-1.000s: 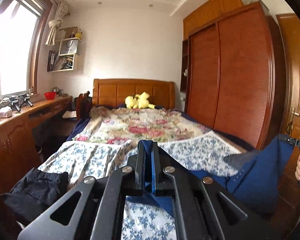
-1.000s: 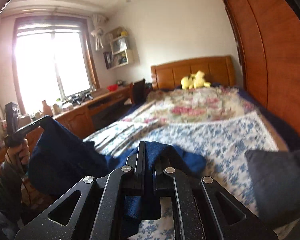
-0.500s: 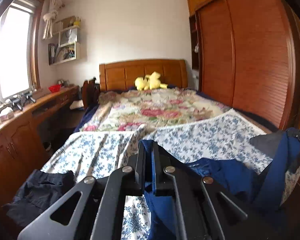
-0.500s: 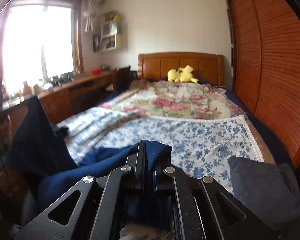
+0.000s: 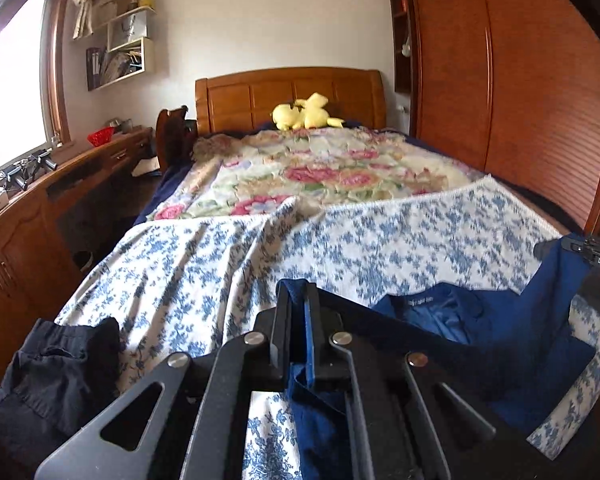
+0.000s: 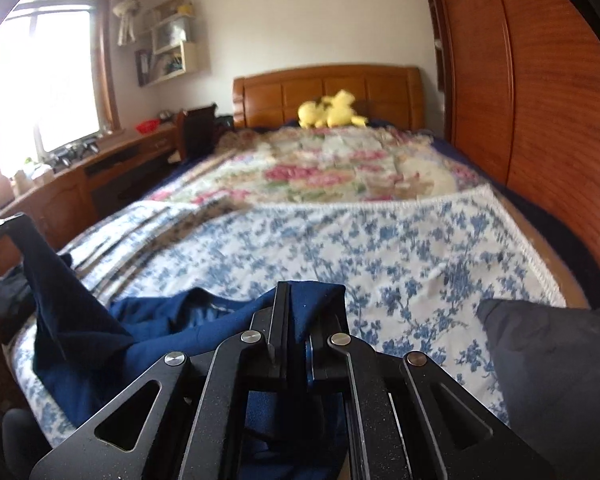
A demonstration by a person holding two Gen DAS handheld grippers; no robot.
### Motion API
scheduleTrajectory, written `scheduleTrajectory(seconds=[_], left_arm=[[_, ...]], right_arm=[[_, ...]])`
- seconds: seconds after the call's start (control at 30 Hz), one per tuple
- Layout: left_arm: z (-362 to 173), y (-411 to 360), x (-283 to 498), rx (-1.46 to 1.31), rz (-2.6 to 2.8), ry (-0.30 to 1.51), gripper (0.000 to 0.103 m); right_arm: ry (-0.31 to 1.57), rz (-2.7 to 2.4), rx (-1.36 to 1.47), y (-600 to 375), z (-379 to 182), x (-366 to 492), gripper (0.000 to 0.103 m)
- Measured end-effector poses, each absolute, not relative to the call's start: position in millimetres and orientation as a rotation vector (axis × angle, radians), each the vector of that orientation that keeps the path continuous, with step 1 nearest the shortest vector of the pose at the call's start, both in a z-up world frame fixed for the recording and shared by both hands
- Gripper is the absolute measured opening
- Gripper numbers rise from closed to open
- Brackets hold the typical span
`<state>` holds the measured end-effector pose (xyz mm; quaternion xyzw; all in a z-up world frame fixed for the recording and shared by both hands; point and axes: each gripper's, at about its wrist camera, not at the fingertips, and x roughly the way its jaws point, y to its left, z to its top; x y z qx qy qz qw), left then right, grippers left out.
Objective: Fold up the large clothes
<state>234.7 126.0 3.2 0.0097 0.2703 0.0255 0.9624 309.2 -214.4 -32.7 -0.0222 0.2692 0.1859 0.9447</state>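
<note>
A navy blue garment (image 5: 452, 320) hangs between my two grippers over the near end of the bed, its middle sagging onto the blue-flowered sheet (image 5: 340, 248). My left gripper (image 5: 296, 300) is shut on one edge of it. My right gripper (image 6: 296, 304) is shut on the other edge, and it shows at the right of the left wrist view (image 5: 592, 252). The garment also shows in the right wrist view (image 6: 100, 336), rising to the left gripper (image 6: 0, 228) at the far left.
A black garment (image 5: 48, 376) lies at the bed's near left corner. A dark grey garment (image 6: 552, 352) lies at the near right. A flowered quilt (image 5: 320, 168) and yellow plush toys (image 5: 304, 116) lie farther up. A wooden desk (image 5: 28, 208) stands left, a wardrobe (image 5: 520, 100) right.
Both grippers have come down and forward over the bed with the navy garment. Its middle now rests on the sheet instead of hanging in the air.
</note>
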Motion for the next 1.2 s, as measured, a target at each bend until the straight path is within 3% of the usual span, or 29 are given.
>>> scheduleTrajectory(seconds=[0.2, 0.27, 0.33, 0.37, 0.43, 0.7, 1.2], left_arm=[[-17.3, 119.5, 233.0, 0.015, 0.029, 0.588, 0.007], [-20.5, 112.0, 226.8, 0.039, 0.043, 0.585, 0.011], [-21.7, 101.1, 218.3, 0.086, 0.055, 0.556, 0.025], [-22.5, 97.5, 215.2, 0.09, 0.048, 0.55, 0.027], [-24.0, 92.6, 210.4, 0.08, 0.023, 0.55, 0.032], [-46.6, 75.2, 206.8, 0.014, -0.084, 0.543, 0.034], [-101.6, 89.4, 196.9, -0.043, -0.11, 0.561, 0.034]], right_arm=[[0.615, 0.331, -0.069, -216.0, -65.5, 314.4, 0.008], [0.629, 0.314, -0.101, -214.5, -71.3, 310.2, 0.016], [0.617, 0.299, -0.131, -212.1, -72.7, 301.6, 0.044], [0.607, 0.295, -0.144, -211.2, -72.3, 297.5, 0.048], [0.606, 0.314, -0.157, -207.6, -71.5, 291.5, 0.05], [0.632, 0.438, -0.2, -166.4, -76.0, 274.5, 0.05], [0.872, 0.542, -0.385, -99.6, -153.9, 267.7, 0.049]])
